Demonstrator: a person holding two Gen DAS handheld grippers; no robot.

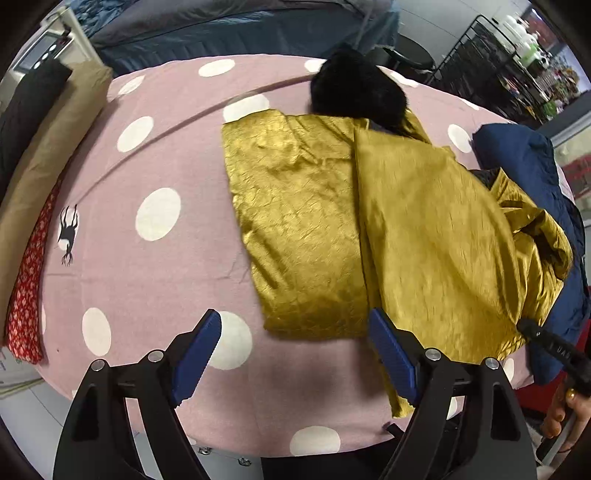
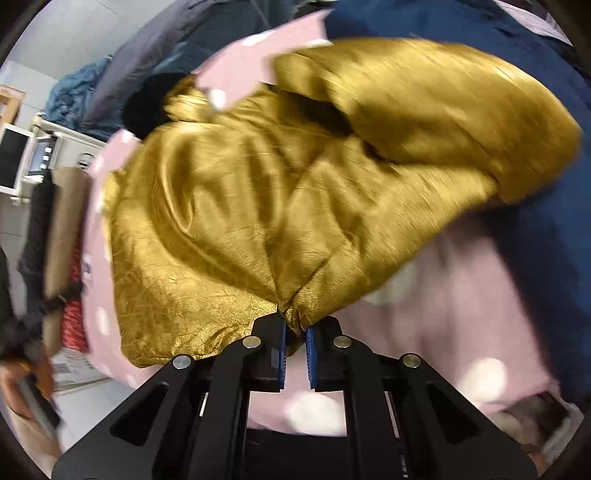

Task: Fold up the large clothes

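A shiny gold garment [image 1: 369, 221] lies partly folded on the pink polka-dot table cover [image 1: 147, 277], with a black furry collar [image 1: 354, 92] at its far end. My left gripper [image 1: 295, 321] hangs open over the garment's near edge, its blue pads apart and holding nothing. In the right wrist view my right gripper [image 2: 295, 325] is shut on a bunched corner of the gold garment [image 2: 258, 203], and the cloth fans out from the pinch. Part of the right gripper [image 1: 546, 343] also shows at the right edge of the left wrist view, with a hand below it.
A navy garment [image 1: 524, 155] lies heaped at the table's right side, against the gold one. Folded tan [image 1: 55, 147], black and red patterned [image 1: 26, 295] cloths line the left edge. A black rack [image 1: 498, 66] and blue bedding [image 1: 221, 33] stand behind the table.
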